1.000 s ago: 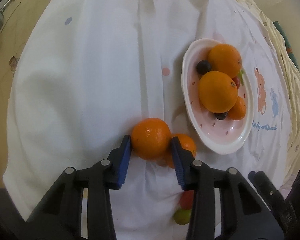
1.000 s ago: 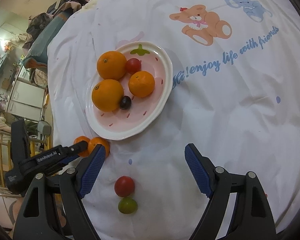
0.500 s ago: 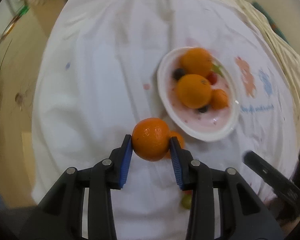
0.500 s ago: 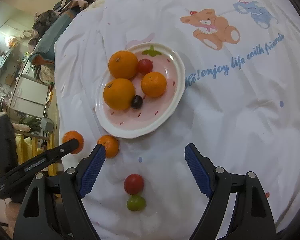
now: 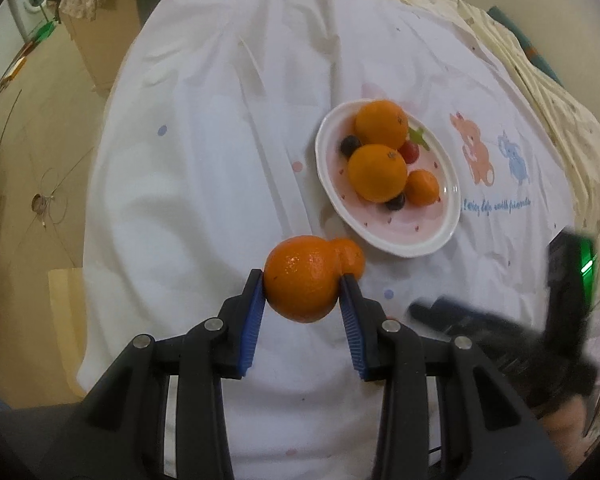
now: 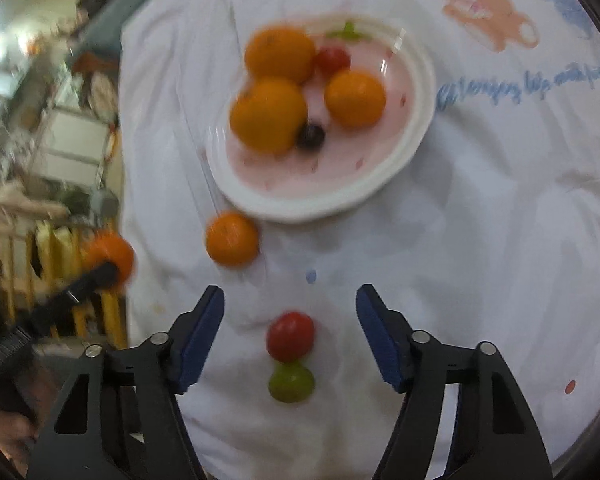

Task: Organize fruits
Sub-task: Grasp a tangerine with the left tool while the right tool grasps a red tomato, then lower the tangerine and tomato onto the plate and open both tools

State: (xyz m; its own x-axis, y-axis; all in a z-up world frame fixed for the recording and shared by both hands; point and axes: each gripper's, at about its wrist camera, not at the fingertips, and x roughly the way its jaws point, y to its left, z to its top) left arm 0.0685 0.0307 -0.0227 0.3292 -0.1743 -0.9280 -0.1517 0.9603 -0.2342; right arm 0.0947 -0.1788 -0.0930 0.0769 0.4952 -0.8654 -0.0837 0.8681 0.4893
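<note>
On the bed, ordered from largest to smallest:

Sheet (image 5: 204, 152): white, creased, printed with a bear, an elephant and blue script at the right; it bears everything else.

Plate (image 6: 380, 184): white rim, pink speckled centre, a strawberry-leaf print at the far edge; it lies far of both grippers, right of centre in the left wrist view.

Plated fruit: two large oranges (image 5: 378, 172), one small mandarin (image 5: 422, 188), a red tomato (image 5: 411, 151) and two dark berries (image 5: 396, 201). By the look of it, this share of the sorting is done.

Left gripper (image 5: 303, 298): clenched on a mandarin, blue pads pressing its two sides, held above the sheet just near of the plate.

Held mandarin (image 5: 300, 284): bright orange, glossy, dimpled skin, slightly flattened, whole. Judged the piece in transit to the plate.

Right gripper (image 6: 290, 320): released; its jaws have just been closing, and they flank the red tomato without touching it.

Loose mandarin (image 6: 232, 239): on the sheet, just near and left of the plate rim; not yet collected.

Loose red tomato (image 6: 290, 336): small, smooth, between the right pads; probably the next pick.

Green tomato (image 6: 291, 382): small, yellowish green, touching the red one on its near side.

Progress: more than half, as judged here; six pieces plated, one in the air, three left on the sheet.
</note>
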